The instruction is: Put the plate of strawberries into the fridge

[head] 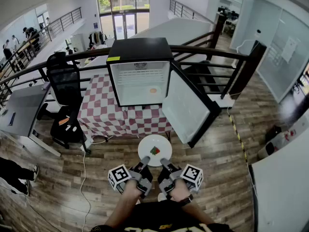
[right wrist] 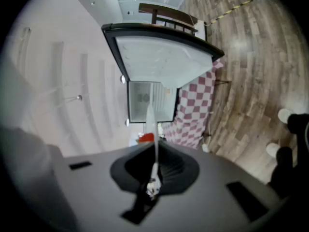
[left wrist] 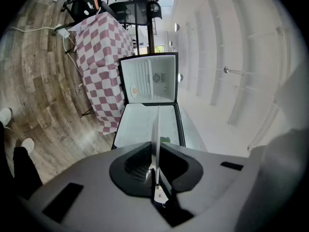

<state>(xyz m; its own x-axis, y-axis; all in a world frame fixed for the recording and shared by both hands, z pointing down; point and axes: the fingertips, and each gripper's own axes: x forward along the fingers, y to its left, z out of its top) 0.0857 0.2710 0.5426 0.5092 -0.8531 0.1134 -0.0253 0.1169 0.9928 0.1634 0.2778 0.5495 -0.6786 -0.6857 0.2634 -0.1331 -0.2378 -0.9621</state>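
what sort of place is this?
Likely an open-plan office mezzanine: a railing overlooks a lower hall with glass doors, an office chair and desk stand nearby, and the mini fridge sits on a checked table.

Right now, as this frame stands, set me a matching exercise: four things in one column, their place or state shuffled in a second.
1. plate
2. fridge door
3. chair
4. checked cloth

a. under the fridge
b. swung open
c. clamped by the left gripper and right gripper
d. left of the fridge in the head view

Pairs: 1-c, 2-b, 3-d, 4-a.
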